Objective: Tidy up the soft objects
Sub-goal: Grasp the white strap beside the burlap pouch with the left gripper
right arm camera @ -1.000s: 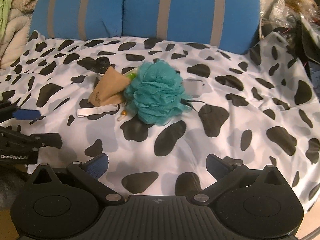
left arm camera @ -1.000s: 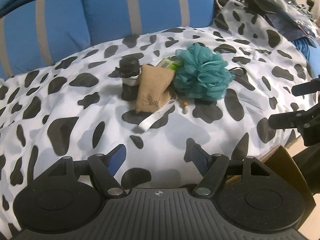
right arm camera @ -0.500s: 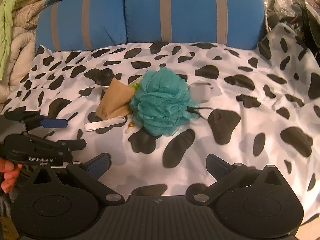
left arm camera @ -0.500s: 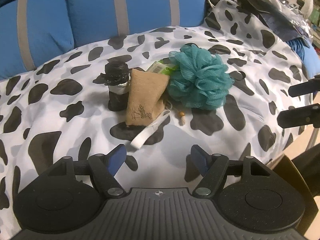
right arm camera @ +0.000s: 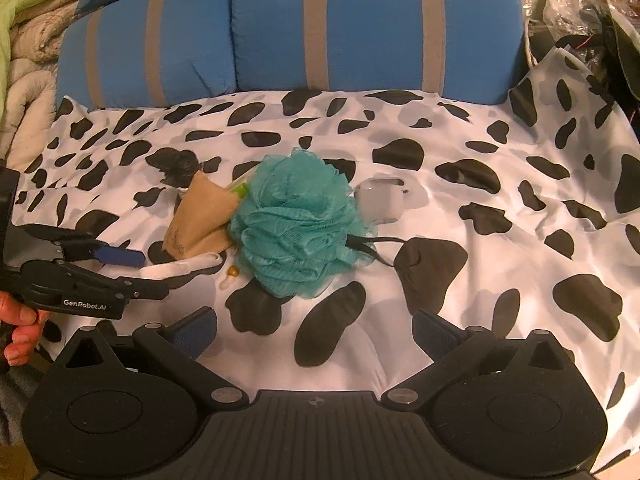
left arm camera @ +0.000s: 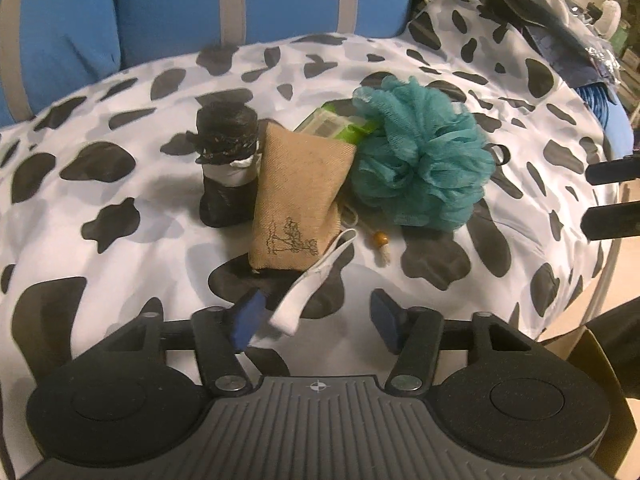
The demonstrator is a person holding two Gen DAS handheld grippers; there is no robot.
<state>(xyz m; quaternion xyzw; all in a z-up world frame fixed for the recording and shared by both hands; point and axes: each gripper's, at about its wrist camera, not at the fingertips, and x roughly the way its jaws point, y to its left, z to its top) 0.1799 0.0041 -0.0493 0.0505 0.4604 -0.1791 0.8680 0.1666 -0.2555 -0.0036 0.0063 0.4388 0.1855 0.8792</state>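
We logged nothing sorted: loofah [left arm camera: 424,160], burlap pouch [left arm camera: 298,200], black bundle [left arm camera: 228,160] clustered on the bedspread [left arm camera: 120,220]. Left hand-held gripper [left arm camera: 316,318] closing around white strap [left arm camera: 308,292], seemingly ungripped; right hand-held gripper [right arm camera: 314,330] spread, empty.

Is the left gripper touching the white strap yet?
Cannot tell. In the left wrist view the white strap lies between the left gripper fingers, which have just been closing; its end is beside the left pad, contact unclear.

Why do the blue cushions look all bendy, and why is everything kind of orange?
In both wrist views a fisheye lens bulges straight edges, so the blue cushions curve. Warm indoor light tints the spotted sheet orange in the right wrist view; in the left wrist view the teal bath puff looks slightly soft.
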